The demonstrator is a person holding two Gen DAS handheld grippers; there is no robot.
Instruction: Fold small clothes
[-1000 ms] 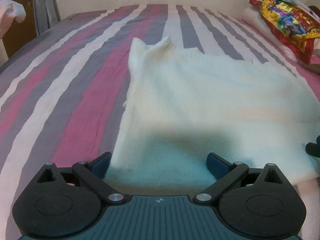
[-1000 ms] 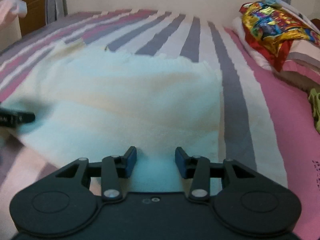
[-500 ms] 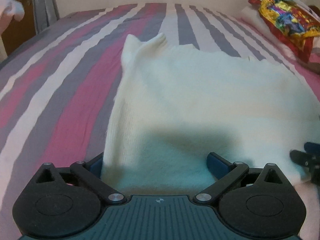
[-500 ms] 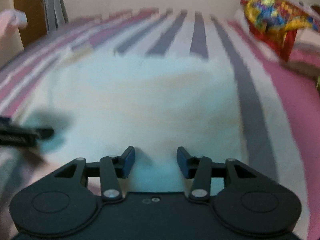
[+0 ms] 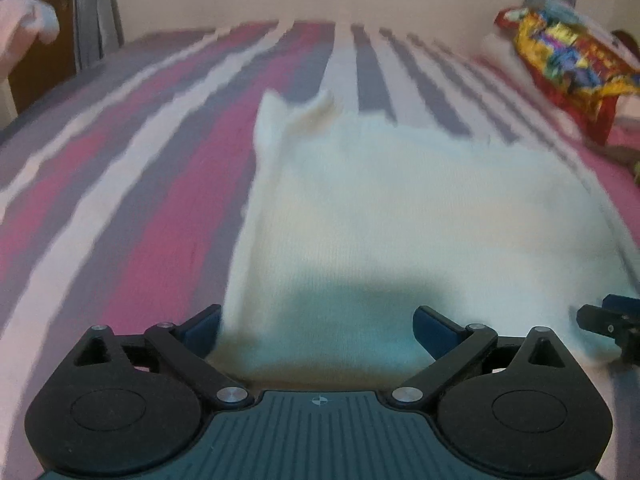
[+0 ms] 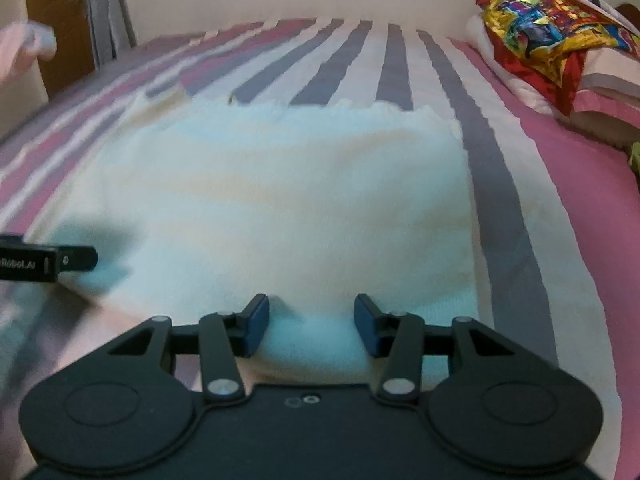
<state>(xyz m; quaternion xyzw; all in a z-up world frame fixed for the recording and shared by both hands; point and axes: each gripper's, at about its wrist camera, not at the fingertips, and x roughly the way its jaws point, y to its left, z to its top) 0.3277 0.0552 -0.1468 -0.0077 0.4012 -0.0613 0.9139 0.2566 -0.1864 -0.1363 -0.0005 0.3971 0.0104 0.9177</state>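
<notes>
Lying flat on a striped bedsheet (image 6: 508,208), a white knit garment (image 6: 280,200) has its near edge between both grippers' spread fingers. Left gripper (image 5: 316,326) gapes wide; right gripper (image 6: 312,326) is narrower, unclenched, gripping nothing.

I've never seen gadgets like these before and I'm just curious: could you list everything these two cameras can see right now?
White knit garment: one, cream-white, spread flat on the bed, near edge by both grippers.
Bedsheet: one, pink, grey and white stripes, under the garment.
Shiny wrapper: one, red, yellow and blue, far right on pale bedding.
Pink cloth: one, far left edge.
Wooden door: one, brown, back left.
Left gripper: one, black with blue pads, open.
Right gripper: one, same colours, open.
</notes>
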